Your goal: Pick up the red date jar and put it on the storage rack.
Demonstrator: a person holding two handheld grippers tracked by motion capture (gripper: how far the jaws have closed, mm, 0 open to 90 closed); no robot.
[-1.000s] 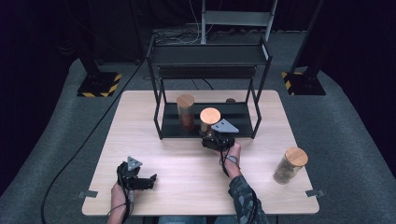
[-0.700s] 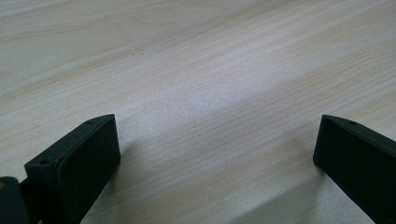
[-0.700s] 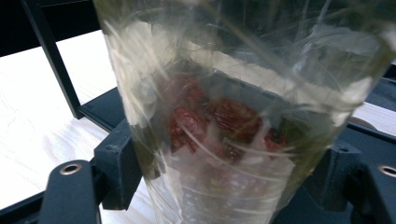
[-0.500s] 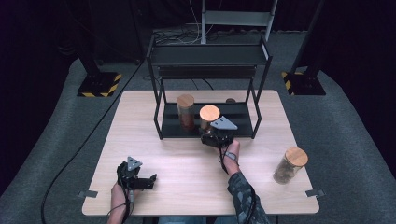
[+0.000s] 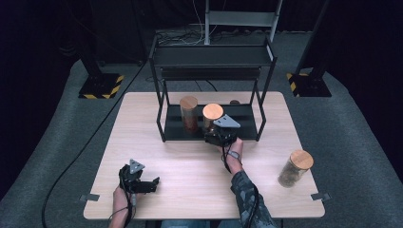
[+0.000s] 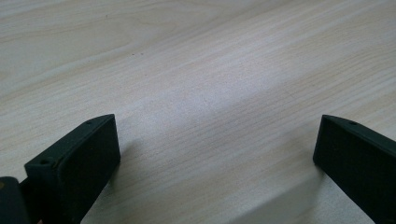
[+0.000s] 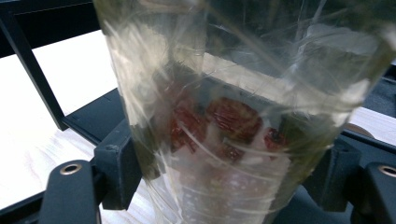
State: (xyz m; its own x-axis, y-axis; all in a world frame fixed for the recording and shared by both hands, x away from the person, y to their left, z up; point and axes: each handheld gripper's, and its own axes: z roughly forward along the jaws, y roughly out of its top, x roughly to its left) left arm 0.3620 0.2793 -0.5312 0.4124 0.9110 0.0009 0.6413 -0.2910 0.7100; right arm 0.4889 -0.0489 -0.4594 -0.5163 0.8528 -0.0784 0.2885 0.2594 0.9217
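My right gripper [image 5: 213, 132] is shut on a clear glass jar with a wooden lid [image 5: 212, 112], held upright at the front edge of the black rack's lower shelf [image 5: 242, 113]. In the right gripper view the jar [image 7: 233, 116] stands between the jaws of the right gripper [image 7: 224, 177], with red dried fruit inside. A second lidded jar [image 5: 189, 114] stands on that shelf just left of the held one. My left gripper [image 5: 151, 183] rests open on the table's front left, and in its own view the left gripper [image 6: 217, 154] has only bare wood between the jaws.
A two-tier black metal rack [image 5: 211, 57] stands at the back middle of the wooden table [image 5: 190, 166]. A third lidded jar [image 5: 294, 168] stands near the front right corner. A small brown object [image 5: 234, 102] lies at the shelf's back.
My right gripper has carried the jar a little farther toward the rack's lower shelf. The left gripper has stayed still.
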